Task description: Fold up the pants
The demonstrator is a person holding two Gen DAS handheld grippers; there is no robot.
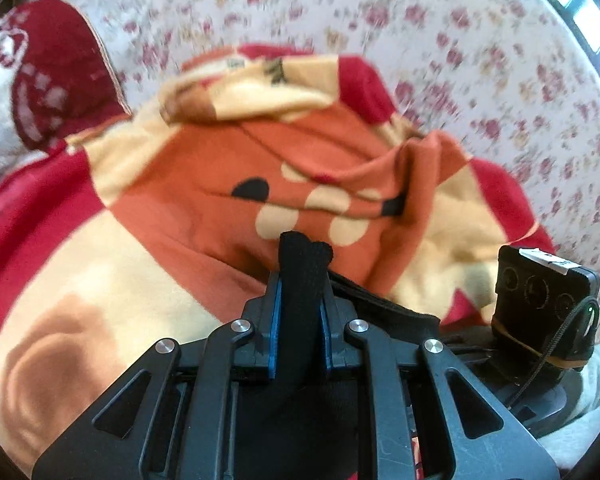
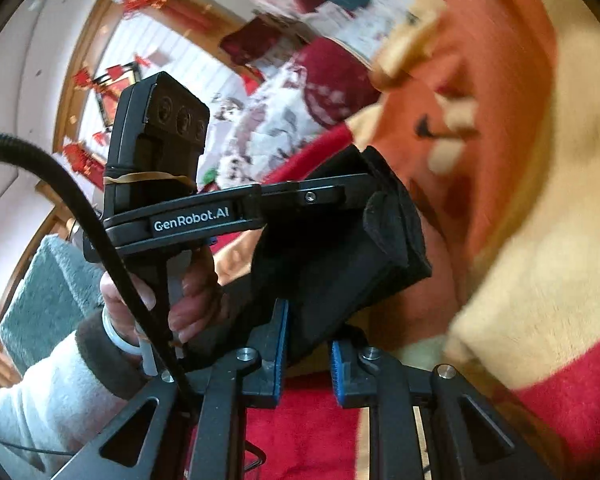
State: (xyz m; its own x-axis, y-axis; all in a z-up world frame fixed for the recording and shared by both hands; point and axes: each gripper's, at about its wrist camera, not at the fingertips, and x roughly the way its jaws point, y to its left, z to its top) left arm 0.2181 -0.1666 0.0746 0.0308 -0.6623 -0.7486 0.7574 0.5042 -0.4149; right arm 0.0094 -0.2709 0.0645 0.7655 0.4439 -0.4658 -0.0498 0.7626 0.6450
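Note:
The black pants [image 1: 302,280] are pinched between the blue pads of my left gripper [image 1: 300,276], which is shut on a bunched fold of them. In the right wrist view the pants [image 2: 340,248] hang as a folded black bundle from the left gripper [image 2: 352,196], seen from the side. My right gripper [image 2: 309,340] sits just below that bundle with its jaws apart; the left pad [image 2: 281,344] touches or nearly touches the cloth, and nothing is clamped. The right gripper's body [image 1: 544,300] shows at the right edge of the left wrist view.
An orange, cream and red cartoon blanket [image 1: 220,168] lies under both grippers on a bed with a floral sheet [image 1: 420,20]. A dark red and white cushion [image 1: 48,72] sits at the left. The person's hand [image 2: 188,292] holds the left gripper's handle.

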